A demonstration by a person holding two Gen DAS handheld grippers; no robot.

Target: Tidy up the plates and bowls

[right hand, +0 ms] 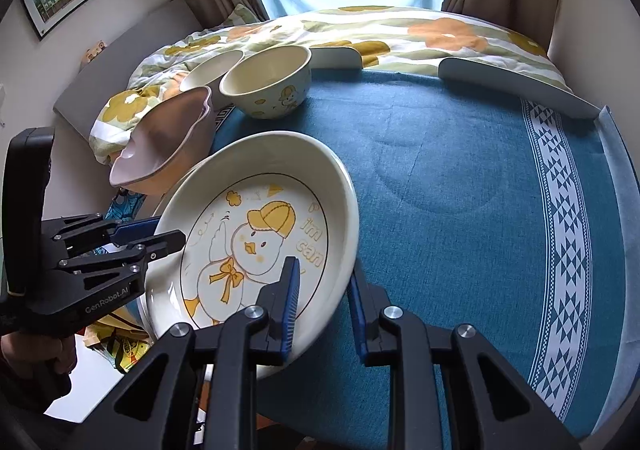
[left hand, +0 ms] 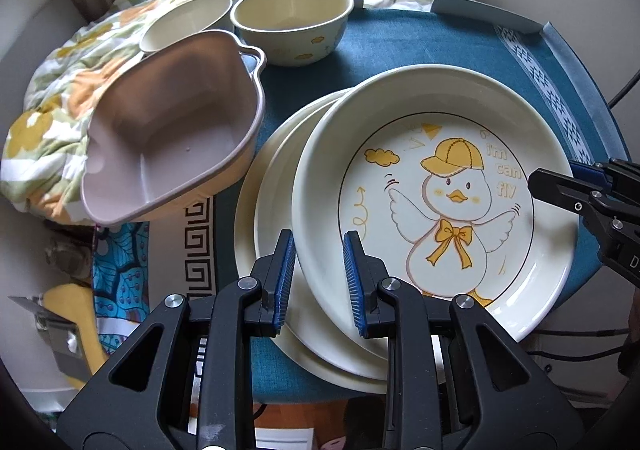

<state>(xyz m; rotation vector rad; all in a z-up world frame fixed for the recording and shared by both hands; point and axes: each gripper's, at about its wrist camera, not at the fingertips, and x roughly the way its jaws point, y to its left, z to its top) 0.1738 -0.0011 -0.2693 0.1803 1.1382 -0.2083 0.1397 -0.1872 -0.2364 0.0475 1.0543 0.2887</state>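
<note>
A cream plate with a yellow-capped duck (left hand: 440,190) (right hand: 260,234) is held tilted over a stack of plain cream plates (left hand: 272,190). My left gripper (left hand: 318,246) (right hand: 168,230) is shut on its near-left rim. On the opposite rim my right gripper (right hand: 324,278) (left hand: 560,174) is shut as well. A pink lobed bowl (left hand: 172,130) (right hand: 168,142) sits tilted at the left, nested in an orange one. Behind it stand a cream bowl with duck prints (left hand: 288,26) (right hand: 268,86) and a shallower cream bowl (left hand: 184,22) (right hand: 210,70).
The table carries a blue cloth (right hand: 460,190) with a white patterned band at the right. A floral duvet (right hand: 360,30) lies behind and to the left of the bowls. White raised guards (right hand: 512,86) edge the far side. A hand (right hand: 40,358) grips the left tool's handle.
</note>
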